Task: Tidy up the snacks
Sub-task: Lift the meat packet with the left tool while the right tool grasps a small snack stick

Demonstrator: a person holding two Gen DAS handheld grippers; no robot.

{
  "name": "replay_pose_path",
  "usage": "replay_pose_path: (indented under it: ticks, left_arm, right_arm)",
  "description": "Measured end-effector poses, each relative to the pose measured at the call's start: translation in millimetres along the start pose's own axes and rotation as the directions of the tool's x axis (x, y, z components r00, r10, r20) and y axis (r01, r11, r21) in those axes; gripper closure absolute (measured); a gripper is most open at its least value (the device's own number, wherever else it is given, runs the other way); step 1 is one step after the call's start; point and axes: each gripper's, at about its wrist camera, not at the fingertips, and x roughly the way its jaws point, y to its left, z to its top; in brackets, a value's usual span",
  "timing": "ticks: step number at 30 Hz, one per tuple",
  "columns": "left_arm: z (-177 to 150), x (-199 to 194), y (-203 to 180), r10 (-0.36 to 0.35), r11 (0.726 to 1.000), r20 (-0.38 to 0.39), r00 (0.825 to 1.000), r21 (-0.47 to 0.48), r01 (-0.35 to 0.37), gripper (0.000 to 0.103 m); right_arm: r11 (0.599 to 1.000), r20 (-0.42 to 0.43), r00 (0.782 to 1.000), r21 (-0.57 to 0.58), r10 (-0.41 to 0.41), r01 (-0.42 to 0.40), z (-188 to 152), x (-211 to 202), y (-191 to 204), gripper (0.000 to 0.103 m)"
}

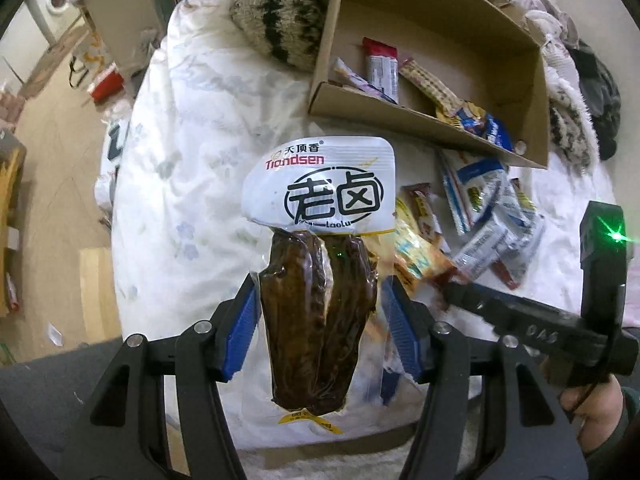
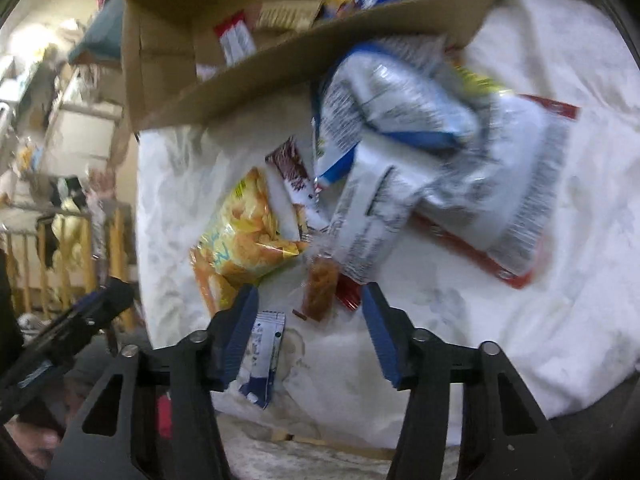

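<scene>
White bedding [image 1: 192, 184] carried the cardboard box [image 1: 404, 114] and loose snacks. I saw my left gripper [image 1: 318, 322] clamping the braised-meat pouch [image 1: 316, 280], long axis pointing away toward the box, only in the left view. My right gripper [image 2: 308, 334] stood half-wide, empty, over a small packet [image 2: 320, 286] near the bedding's edge.

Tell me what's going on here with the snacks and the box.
A person is sorting snacks on a white quilt with a handheld tool in each hand. The left tool holds a vacuum-packed brown snack with a white label above the bed. The right tool hovers, jaws apart, over the loose packets, gripping nothing. A cardboard box behind the pile already contains several packets.
</scene>
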Motion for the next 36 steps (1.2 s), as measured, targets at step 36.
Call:
replay_pose_path:
  ticks: [36]
  left_arm:
    - [43.3, -57.2, -12.8, 0.021, 1.0, 0.319, 0.948, -0.001, -0.022, 0.046]
  right_arm:
    - [0.978, 0.325, 0.933, -0.181, 0.156, -0.101, 25.3, -116.2, 26.9, 0.082]
